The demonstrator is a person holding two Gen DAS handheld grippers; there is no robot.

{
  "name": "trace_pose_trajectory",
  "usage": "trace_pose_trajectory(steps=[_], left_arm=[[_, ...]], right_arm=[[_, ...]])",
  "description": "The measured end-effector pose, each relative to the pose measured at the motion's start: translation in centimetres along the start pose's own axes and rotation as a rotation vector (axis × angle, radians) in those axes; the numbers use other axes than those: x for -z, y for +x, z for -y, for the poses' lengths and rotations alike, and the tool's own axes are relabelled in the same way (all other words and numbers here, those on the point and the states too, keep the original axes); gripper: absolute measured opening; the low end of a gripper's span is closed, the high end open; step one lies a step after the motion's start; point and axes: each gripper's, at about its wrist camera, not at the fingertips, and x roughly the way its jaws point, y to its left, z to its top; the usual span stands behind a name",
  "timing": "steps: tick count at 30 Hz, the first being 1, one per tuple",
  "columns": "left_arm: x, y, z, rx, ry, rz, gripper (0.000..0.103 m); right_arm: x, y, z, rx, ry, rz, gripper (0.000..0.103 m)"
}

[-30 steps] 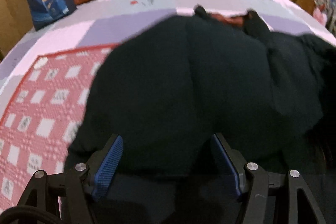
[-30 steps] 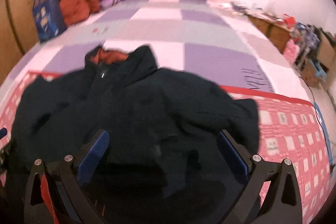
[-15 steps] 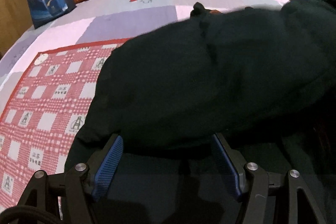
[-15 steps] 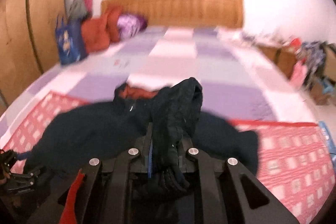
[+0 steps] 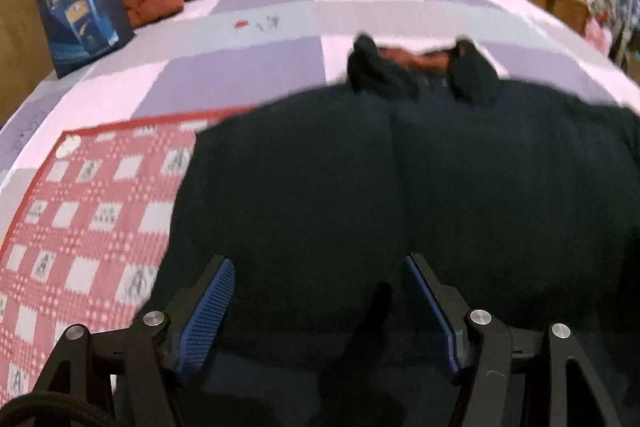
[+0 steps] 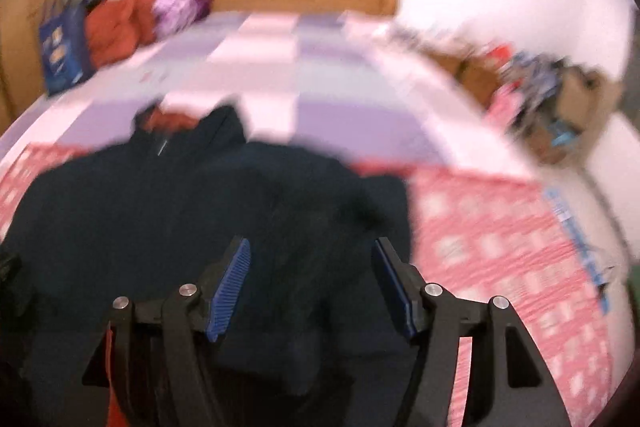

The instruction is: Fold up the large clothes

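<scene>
since half a second earlier, the raised sleeve has been released by the right tool (image 6: 310,287). left wrist view: the dark jacket (image 5: 400,187) is spread flat on the bed (image 5: 360,11); the left tool (image 5: 316,301) is held wide above its hem, nothing gripped. right wrist view: the blurred jaws are opening over the jacket, pads clear.

Dark jacket (image 5: 400,195) spread on bed

Black jacket (image 5: 400,187) with orange lining lies on a red-and-white checked blanket (image 5: 88,211).
</scene>
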Motion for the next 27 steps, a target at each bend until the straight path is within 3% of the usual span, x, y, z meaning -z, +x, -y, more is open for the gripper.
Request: trace_pose_trajectory(steps=[2,5,8,10,11,13,18,22,27], left_arm=[[-1.6,0.6,0.2,0.002,-0.003,0.013,0.073],[-4.2,2.6,1.3,0.011,0.021,0.014,0.073],[-5.5,6.4,2.0,-0.004,0.043,-0.047,0.073],[-5.2,9.4,1.1,-0.014,0.005,-0.119,0.083],[-4.7,10.8,0.1,-0.017,-0.033,-0.143,0.098],[-3.8,12.0,-1.6,0.005,-0.09,-0.146,0.103],[-3.2,12.1,-1.3,-0.01,-0.029,-0.109,0.103],[-3.2,12.2,-2.9,-0.035,-0.068,-0.102,0.103],[-3.5,12.8,-7.7,-0.137,-0.183,-0.16,0.103]], right_arm=[[-0.4,-0.5,-0.9,-0.042,0.0,0.022,0.067],[0.0,0.7,-4.1,-0.107,-0.075,-0.052,0.067],[0.6,2.7,-8.0,-0.187,-0.137,-0.106,0.067],[1.3,4.1,-10.4,-0.197,-0.235,-0.119,0.067],[1.8,5.3,-11.5,-0.189,-0.301,-0.139,0.067],[2.8,7.7,-10.7,-0.186,-0.32,-0.166,0.067],[3.5,10.4,-4.6,-0.108,-0.178,-0.174,0.067],[4.1,11.1,-3.4,-0.142,-0.185,-0.188,0.067],[4.9,11.8,-2.5,-0.166,-0.155,-0.185,0.067]])
